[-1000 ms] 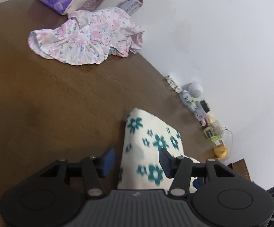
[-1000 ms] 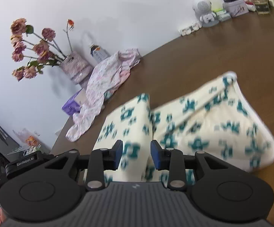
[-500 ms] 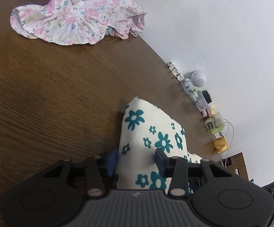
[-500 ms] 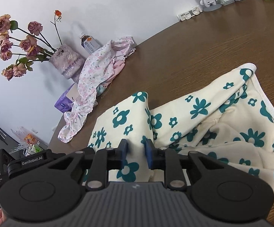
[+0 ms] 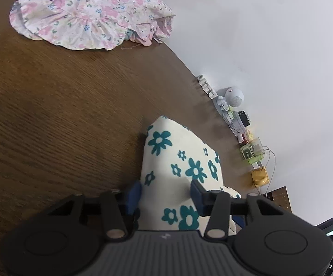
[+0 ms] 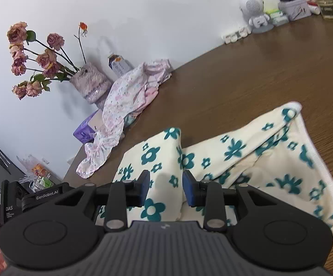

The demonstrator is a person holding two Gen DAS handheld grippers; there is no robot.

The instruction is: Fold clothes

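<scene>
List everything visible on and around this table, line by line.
Flower-print cloth: one, cream with teal flowers, table front, between both grippers' fingers.
Floral garment: one, pink and white, crumpled at table's far edge.
Tissue pack: one, purple, beside the garment.
Vase of roses: one, dusty pink, against wall.
Bottle: one, behind garment.
Robot figurine: one, white, by wall.
Table: one, brown wood.
Left gripper: black, blue pads, open.
Right gripper: same, open.

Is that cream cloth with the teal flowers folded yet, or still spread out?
Partly folded: the cream cloth lies doubled over on the table, layers showing at its open edge, but it is bunched and rumpled, not a neat flat fold.
</scene>
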